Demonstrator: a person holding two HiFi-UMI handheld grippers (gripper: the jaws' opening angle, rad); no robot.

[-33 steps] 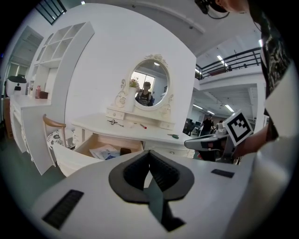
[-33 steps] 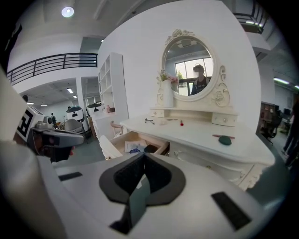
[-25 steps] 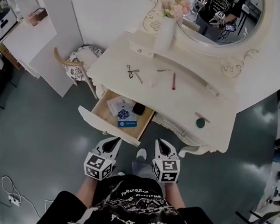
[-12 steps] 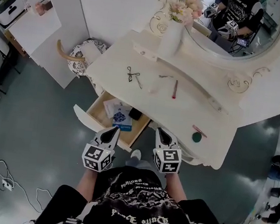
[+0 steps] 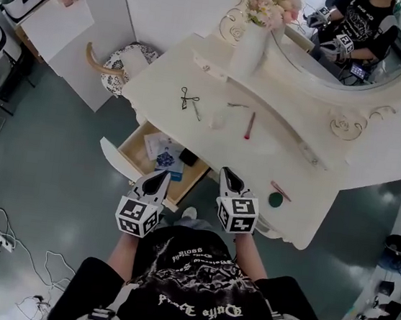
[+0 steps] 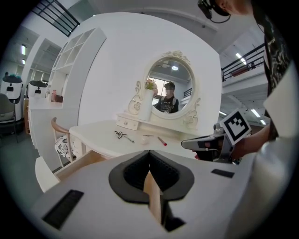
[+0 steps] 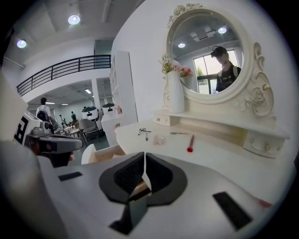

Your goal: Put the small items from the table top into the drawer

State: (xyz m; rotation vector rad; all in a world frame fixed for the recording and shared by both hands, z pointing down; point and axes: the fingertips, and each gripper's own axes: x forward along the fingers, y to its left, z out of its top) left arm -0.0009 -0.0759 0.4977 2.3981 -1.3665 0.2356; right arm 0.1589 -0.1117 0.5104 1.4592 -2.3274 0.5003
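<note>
Just short of the open drawer (image 5: 116, 166), on my side of it, I have both grippers side by side. The left gripper (image 5: 161, 177) points over the drawer's front edge. The right gripper (image 5: 226, 173) sits just off the drawer's right side, at the rim of the dressing table (image 5: 258, 163). Both pairs of jaws are pressed together with nothing between them; in each gripper view the pads meet in a thin line.

Inside the drawer I can see white papers (image 5: 150, 142) toward the back, a blue patterned piece (image 5: 165, 160) in the middle, a small black object (image 5: 188, 159) against the right wall and a blue card (image 5: 177, 175) near the front.

The small items are not in it yet — they lie on the table top beyond the drawer: scissors (image 5: 188, 97), a small clear thing (image 5: 217, 114), a thin metal tool (image 5: 238, 105) and a red stick (image 5: 250, 125). Well to the drawer's right, near the table's front edge, lie a pink stick (image 5: 279, 190) and a dark green round piece (image 5: 275, 199). A white vase (image 5: 247, 51) of flowers stands far behind the drawer.
</note>
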